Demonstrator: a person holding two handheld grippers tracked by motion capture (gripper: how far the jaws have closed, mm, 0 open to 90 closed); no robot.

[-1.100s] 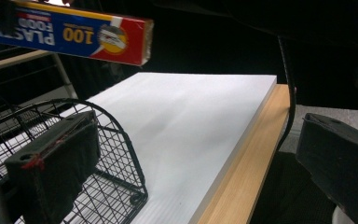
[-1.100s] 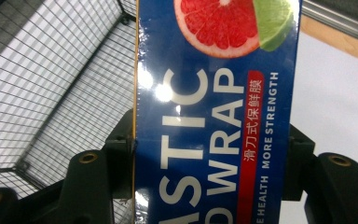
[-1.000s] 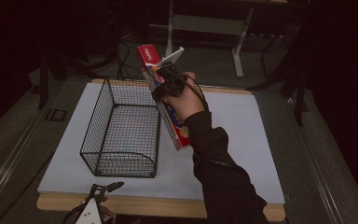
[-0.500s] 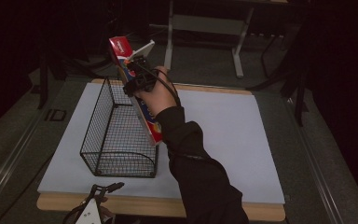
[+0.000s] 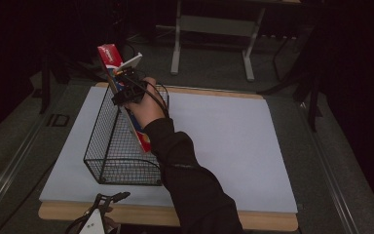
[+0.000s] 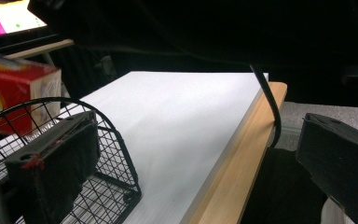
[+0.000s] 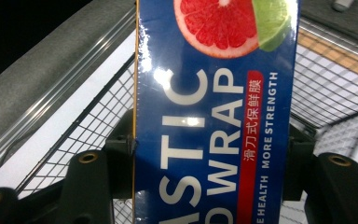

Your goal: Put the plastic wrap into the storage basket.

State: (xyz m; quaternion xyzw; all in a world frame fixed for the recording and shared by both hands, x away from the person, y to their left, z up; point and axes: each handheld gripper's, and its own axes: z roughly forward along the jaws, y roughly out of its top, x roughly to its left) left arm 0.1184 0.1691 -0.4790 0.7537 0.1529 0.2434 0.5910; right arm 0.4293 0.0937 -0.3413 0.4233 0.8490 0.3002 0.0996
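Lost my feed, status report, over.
Right gripper shut on plastic wrap box, tilted above wire basket. Left gripper open at table edge. Basket interior looks unobstructed.

My right hand-held gripper (image 7: 212, 186) clamps a blue plastic wrap box (image 7: 214, 116), running from 6 to 12 o'clock. Behind it, a black wire basket (image 7: 326, 88) spans 9 to 3 o'clock.

One long blue-and-red cardboard plastic-wrap box (image 5: 126, 105), one black wire mesh basket (image 5: 112, 146), one white-topped wooden worktop (image 5: 224, 141), two black tongs: right (image 5: 126, 87), left (image 5: 102, 207).
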